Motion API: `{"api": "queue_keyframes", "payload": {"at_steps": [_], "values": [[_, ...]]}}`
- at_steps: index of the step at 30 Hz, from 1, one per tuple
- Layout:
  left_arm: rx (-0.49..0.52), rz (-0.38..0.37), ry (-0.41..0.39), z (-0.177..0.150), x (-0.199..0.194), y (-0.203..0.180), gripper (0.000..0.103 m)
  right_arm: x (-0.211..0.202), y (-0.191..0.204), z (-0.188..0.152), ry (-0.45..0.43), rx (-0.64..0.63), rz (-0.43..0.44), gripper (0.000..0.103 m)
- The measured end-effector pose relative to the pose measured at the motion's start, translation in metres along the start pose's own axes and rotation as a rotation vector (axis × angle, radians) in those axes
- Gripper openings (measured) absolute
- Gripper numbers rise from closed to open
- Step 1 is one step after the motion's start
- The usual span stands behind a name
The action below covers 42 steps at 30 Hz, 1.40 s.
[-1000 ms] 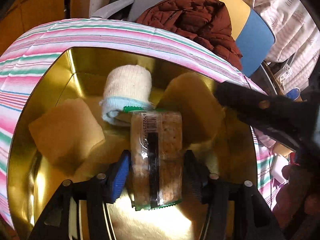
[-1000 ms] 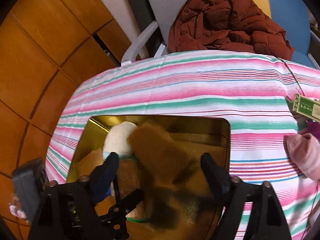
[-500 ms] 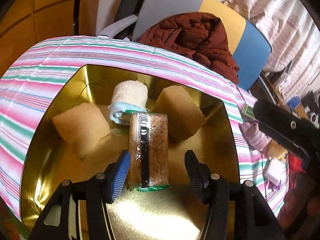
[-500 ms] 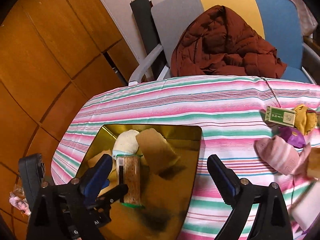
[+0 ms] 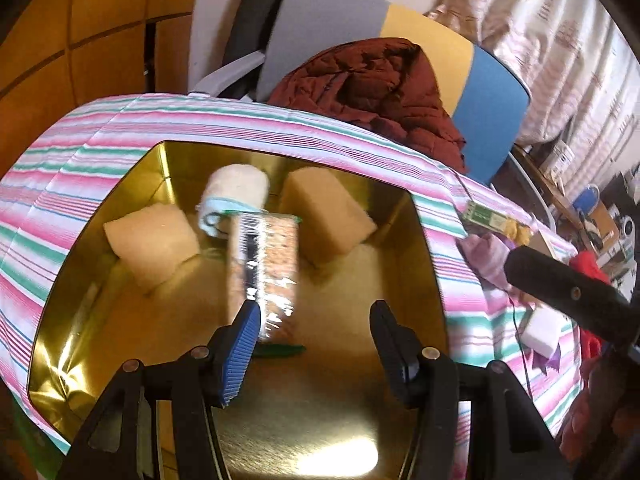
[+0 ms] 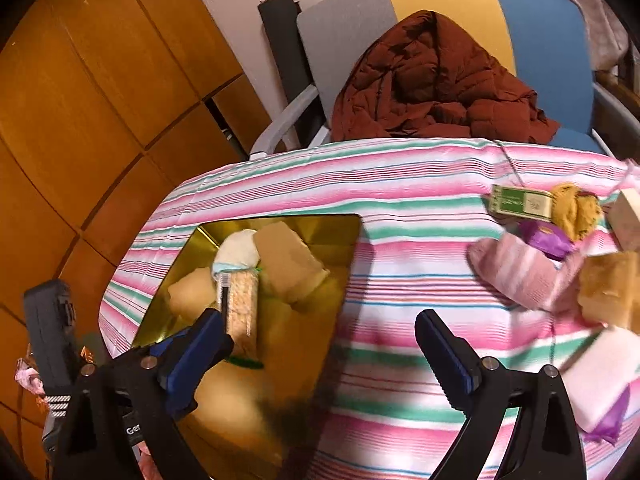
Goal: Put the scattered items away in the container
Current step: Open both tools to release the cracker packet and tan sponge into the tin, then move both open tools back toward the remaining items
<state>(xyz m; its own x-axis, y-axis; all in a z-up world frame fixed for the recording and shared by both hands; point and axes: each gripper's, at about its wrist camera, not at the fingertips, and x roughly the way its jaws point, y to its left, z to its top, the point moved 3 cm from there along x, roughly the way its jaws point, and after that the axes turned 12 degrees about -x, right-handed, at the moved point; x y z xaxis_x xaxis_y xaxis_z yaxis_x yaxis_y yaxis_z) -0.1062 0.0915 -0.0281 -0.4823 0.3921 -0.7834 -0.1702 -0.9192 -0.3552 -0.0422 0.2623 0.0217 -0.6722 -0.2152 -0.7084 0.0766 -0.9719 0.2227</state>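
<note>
Left wrist view: a gold tin point(image 5: 100, 320) sits open on the striped tablecloth point(image 5: 72, 152), with a padded chair point(image 5: 492, 92) and a brown jacket point(image 5: 372, 88) beyond the tin's far rim. Inside the tin, two tan sponges point(image 5: 152, 248) point(image 5: 328, 216) flank a rolled white sock point(image 5: 236, 192) at the far wall, and a wrapped cracker pack point(image 5: 264, 268) lies lengthwise on the floor just nearer than the sock. The left gripper point(image 5: 314, 336) hangs over the tin's near half, jaws wide and holding nothing; the pack's near end lies just beyond them. In the right wrist view the right gripper point(image 6: 320, 356) straddles the tin's right rim with jaws wide and empty. Well to the right of the tin, still on the cloth, lie a pink striped sock point(image 6: 520, 272), a white foam block point(image 6: 600, 376), a green box point(image 6: 520, 200), a yellow cloth point(image 6: 576, 208) and a purple wrapper point(image 6: 548, 236). The pink sock looks light, soft and limp; it would likely take best pinched across its bunched middle. The foam block should compress, so a grip across its short sides seems wisest. A second ago the left jaws clamped the cracker pack and the right gripper was down over the tin; now the pack is released and both grippers have backed away.
</note>
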Motion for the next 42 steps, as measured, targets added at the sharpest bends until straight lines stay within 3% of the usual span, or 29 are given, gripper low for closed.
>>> {"api": "queue_keyframes", "payload": {"at_steps": [9, 16, 29, 36, 40, 42], "values": [[0.111, -0.049, -0.002, -0.028, -0.01, -0.043, 0.058, -0.025, -0.035, -0.024, -0.001, 0.035, -0.055, 0.098], [0.192, -0.188, 0.018, -0.05, -0.02, -0.082, 0.058, -0.051, -0.074, -0.044, -0.012, 0.071, -0.135, 0.098], [0.317, -0.212, 0.082, -0.088, -0.011, -0.133, 0.058, -0.087, -0.188, -0.069, 0.052, 0.158, -0.304, 0.098], [0.356, -0.201, 0.101, -0.104, -0.005, -0.147, 0.058, -0.062, -0.226, -0.082, 0.12, 0.227, -0.211, 0.083], [0.341, -0.201, 0.109, -0.106, 0.0, -0.149, 0.058, -0.052, -0.213, -0.081, 0.101, 0.257, 0.033, 0.081], [0.335, -0.2, 0.116, -0.106, 0.003, -0.151, 0.058, -0.061, -0.207, -0.074, 0.055, 0.223, 0.047, 0.082]]}}
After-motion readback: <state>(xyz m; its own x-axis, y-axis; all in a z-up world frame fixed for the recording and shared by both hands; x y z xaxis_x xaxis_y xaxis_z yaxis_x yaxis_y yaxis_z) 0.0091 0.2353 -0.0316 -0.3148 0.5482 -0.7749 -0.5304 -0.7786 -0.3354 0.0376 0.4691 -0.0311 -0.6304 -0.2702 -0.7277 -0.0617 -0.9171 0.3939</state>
